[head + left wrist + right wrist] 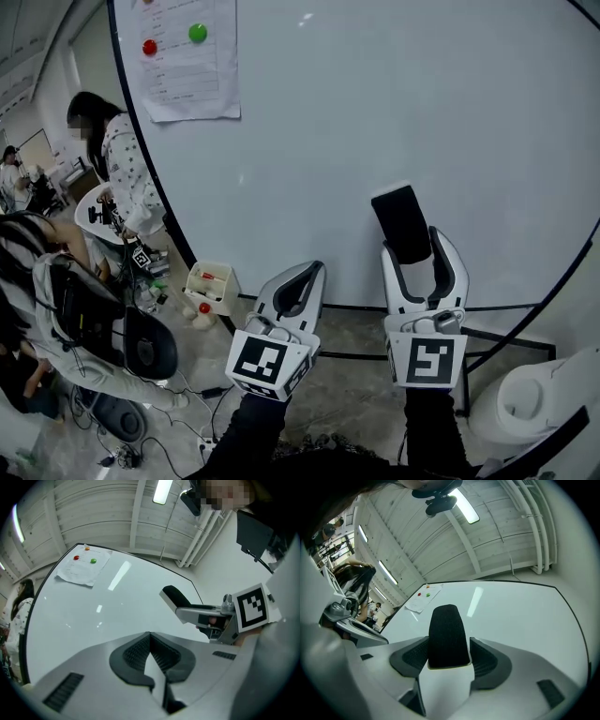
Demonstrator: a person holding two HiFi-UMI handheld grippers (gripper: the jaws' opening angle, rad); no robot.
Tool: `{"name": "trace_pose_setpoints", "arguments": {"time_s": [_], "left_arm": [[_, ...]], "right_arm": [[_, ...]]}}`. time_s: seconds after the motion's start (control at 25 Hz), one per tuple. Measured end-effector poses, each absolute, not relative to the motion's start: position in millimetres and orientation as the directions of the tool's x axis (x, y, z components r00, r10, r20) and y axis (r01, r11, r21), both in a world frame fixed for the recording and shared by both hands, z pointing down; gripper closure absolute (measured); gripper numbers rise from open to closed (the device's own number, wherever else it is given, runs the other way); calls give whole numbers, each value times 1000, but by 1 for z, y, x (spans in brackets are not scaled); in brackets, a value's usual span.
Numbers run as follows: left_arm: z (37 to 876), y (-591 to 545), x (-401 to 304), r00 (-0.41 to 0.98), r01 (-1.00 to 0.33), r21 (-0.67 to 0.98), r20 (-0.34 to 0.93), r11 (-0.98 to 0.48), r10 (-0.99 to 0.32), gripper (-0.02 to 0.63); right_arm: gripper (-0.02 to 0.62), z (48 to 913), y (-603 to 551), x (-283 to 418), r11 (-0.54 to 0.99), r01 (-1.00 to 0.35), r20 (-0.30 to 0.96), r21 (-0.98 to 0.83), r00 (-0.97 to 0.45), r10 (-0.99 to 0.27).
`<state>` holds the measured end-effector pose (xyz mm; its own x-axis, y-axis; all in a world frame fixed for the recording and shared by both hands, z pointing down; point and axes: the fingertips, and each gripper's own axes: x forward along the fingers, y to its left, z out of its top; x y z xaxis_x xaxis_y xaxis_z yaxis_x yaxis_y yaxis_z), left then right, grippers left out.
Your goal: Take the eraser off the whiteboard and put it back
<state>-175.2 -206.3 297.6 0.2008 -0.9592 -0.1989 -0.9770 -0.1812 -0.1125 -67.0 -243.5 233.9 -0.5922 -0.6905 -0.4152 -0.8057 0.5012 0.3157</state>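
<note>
Right gripper [449,657] | eraser [447,632] between fingers [487,659], both pressing its sides

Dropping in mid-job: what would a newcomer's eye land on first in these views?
The black eraser stands out first, clamped upright in the right gripper in front of the big whiteboard. Beside it, the left gripper is closed on nothing. At the board's top left corner hangs a paper sheet pinned by a red magnet and a green magnet.
</note>
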Motion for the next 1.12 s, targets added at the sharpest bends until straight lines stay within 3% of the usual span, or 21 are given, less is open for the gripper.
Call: {"name": "trace_pose_setpoints", "arguments": {"time_s": [0.48,1.12], "left_arm": [[315,-243,-60,276,-960,-99,-208,-260,-939,600],[316,-291,-3,487,-873,-104,-206,-476,-849,600]], "right_arm": [[321,250,-277,52,440,-844,-428,308,-536,-728],[321,244,-294,116,234,-919,-439,317,-361,-822]]}}
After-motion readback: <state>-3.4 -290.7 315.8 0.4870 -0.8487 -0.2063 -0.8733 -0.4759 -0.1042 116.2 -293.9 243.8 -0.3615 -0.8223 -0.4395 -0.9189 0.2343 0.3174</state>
